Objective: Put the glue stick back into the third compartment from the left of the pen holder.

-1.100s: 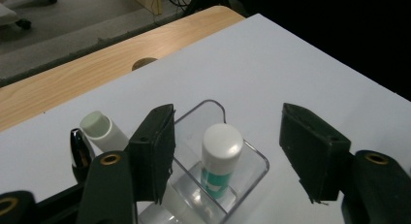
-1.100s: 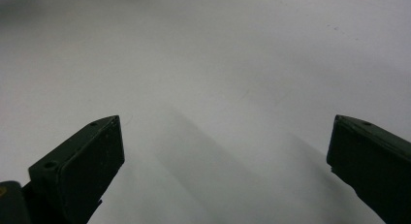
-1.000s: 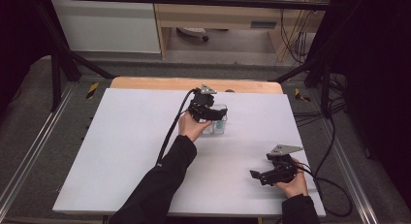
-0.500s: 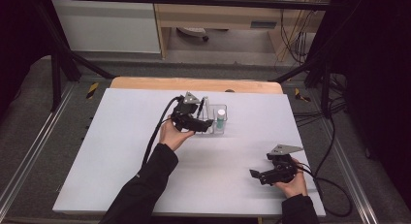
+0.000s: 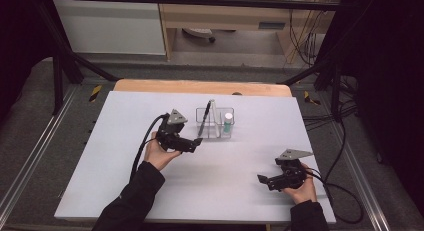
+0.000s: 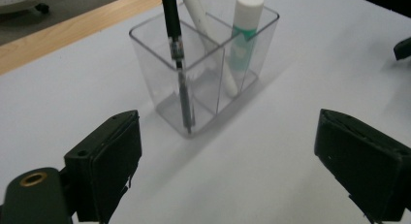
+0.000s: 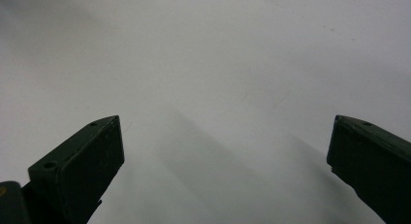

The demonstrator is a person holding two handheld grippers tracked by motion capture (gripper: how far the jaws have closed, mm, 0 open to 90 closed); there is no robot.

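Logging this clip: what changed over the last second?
The left gripper drew back from the clear holder toward the person, its jaws opening with nothing between them. The black pen stands in the holder. The right gripper and the holder kept their places.

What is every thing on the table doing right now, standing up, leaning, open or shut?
Clear holder: upright on the table, nothing gripping it.
Black pen: leaning in the holder's near compartment.
White pen: slanting in the middle compartment.
Glue stick: upright in the far compartment, cap on.
Left gripper: jaws have just been opening, wide apart, nothing between them.
Right gripper: jaws open, nothing between them.
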